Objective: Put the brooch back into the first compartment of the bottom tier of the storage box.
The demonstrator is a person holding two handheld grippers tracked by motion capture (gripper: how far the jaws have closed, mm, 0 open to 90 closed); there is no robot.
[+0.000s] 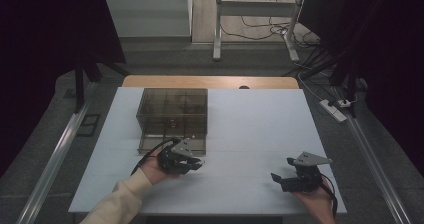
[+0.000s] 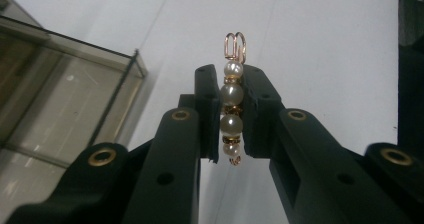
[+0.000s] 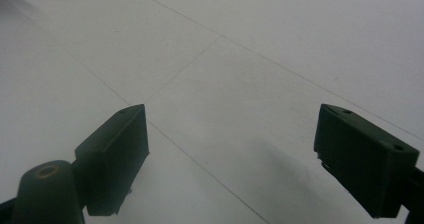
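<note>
One pearl ornament [image 2: 232,111], a row of four pearls with gold spacers and a gold loop at its far end, sits clamped between the pads of the left tongs [image 1: 192,163], held above the white bench [image 1: 250,129]. One smoky clear box [image 1: 172,119] with compartments stands just beyond those tongs. The right tongs [image 1: 281,175] gape wide with nothing between them, well apart over bare bench.

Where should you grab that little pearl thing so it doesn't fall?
Grip the pearl piece across its row of pearls, coming in from the two sides, as the left hand-held gripper does now. It is long and thin, so flat pads pressing several pearls at once probably hold it steadier than pinching the small gold loop at its end, which would likely let it swing.
</note>
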